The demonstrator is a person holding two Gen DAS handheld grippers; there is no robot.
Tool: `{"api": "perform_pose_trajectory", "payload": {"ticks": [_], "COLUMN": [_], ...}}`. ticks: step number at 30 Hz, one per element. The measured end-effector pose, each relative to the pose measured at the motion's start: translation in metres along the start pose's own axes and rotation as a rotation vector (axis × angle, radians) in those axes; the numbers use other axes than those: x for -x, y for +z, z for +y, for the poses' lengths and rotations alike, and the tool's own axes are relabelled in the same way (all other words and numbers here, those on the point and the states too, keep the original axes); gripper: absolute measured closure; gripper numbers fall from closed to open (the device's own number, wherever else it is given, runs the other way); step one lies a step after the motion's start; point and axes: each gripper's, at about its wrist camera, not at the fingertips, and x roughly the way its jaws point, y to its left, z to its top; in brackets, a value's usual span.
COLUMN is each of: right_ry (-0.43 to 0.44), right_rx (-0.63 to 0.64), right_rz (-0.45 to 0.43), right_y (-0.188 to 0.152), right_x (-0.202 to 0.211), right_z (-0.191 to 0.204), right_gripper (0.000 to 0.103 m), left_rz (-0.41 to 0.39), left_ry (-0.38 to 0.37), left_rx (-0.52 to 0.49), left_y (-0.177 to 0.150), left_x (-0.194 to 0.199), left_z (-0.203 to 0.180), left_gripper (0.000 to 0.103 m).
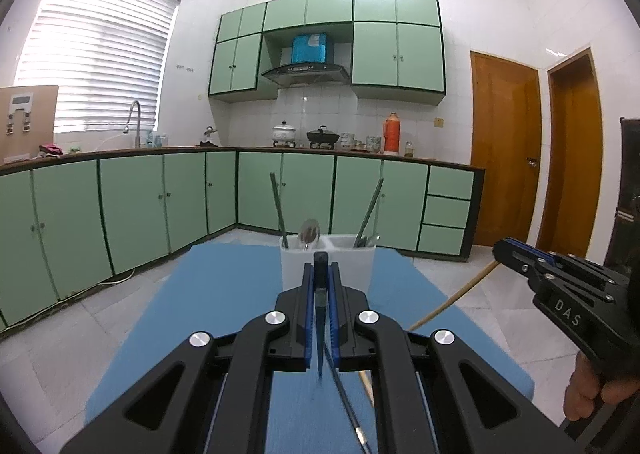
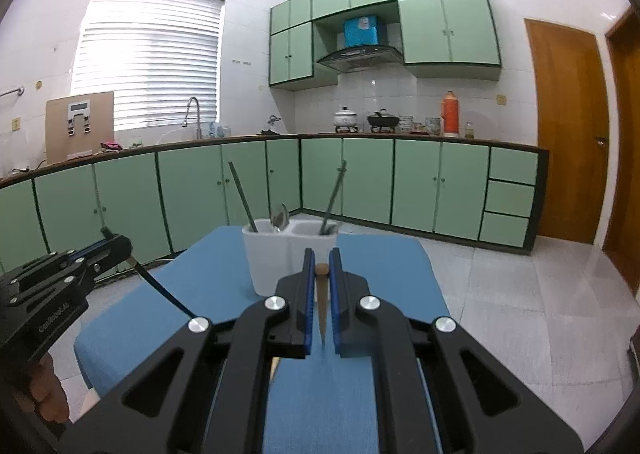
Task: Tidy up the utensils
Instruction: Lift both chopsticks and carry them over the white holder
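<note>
**Both tools lifted, each pinching a utensil**

Left tool [image 1: 320, 286] pinches a thin dark utensil [image 1: 345, 394]; right tool [image 2: 322, 286] pinches a wooden stick [image 2: 321, 300]. Ahead, at the blue bench's [image 1: 224, 294] far edge, stands a white two-compartment holder [image 1: 327, 260]. Handles already inside it could deflect either long, loosely dangling utensil.
</note>
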Motion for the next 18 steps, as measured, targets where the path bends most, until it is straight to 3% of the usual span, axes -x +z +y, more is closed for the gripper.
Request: {"api": "perform_pose_trajectory", "payload": {"ticks": [9,18], "right_ry": [0.078,0.114], "right_rx": [-0.014,0.027], "right_rz": [0.023,0.009], "right_y": [0.048,0.097], "right_x": [-0.02,-0.027], "right_z": [-0.009,-0.01], "right_gripper": [0.097,0.097], "left_rz": [-0.01,-0.081], "left_ry": [-0.03,-0.023], "left_rx": [0.012,0.007], "left_y": [0.038,0.077], "left_x": [-0.02,-0.026], "left_z": [0.011,0.021], "left_gripper": [0.096,0.096]}}
